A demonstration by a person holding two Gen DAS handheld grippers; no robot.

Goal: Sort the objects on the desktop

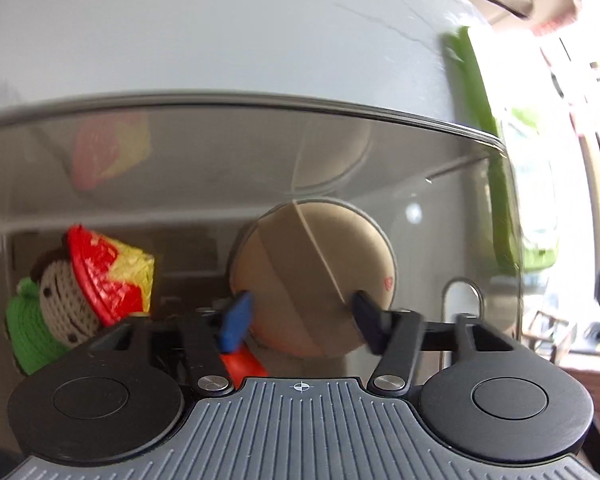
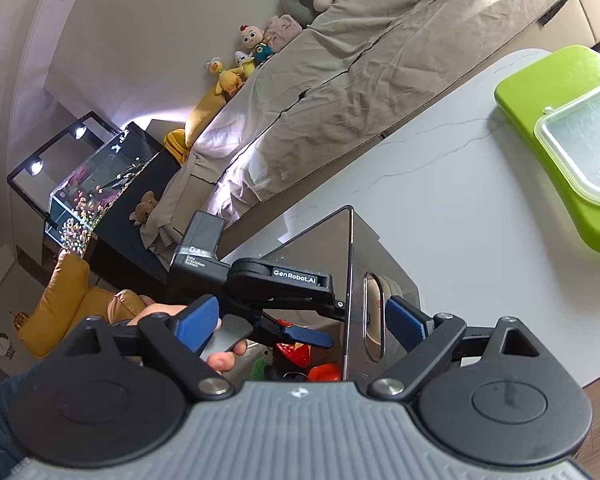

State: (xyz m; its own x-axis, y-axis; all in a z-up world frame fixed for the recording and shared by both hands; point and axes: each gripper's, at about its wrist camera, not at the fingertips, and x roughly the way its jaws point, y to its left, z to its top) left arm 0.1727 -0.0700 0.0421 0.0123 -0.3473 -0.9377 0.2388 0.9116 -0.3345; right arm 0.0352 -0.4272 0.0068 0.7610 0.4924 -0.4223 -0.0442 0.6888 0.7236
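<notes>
A round beige disc (image 1: 314,280) stands on edge inside a smoky clear box (image 1: 260,168), its flat face toward the camera, clamped between the left gripper (image 1: 300,316) fingers. Beside it lies a knitted doll (image 1: 60,300). The right gripper (image 2: 304,320) hangs spread apart above the box.

A box (image 1: 260,152) is set on a table (image 1: 220,20). Inside it, a knitted doll (image 1: 60,300) is placed to the left of a round disc (image 1: 312,280). On the table beyond the box, a tray (image 2: 540,96) is laid, with a lidded container (image 2: 584,140) on it.
</notes>
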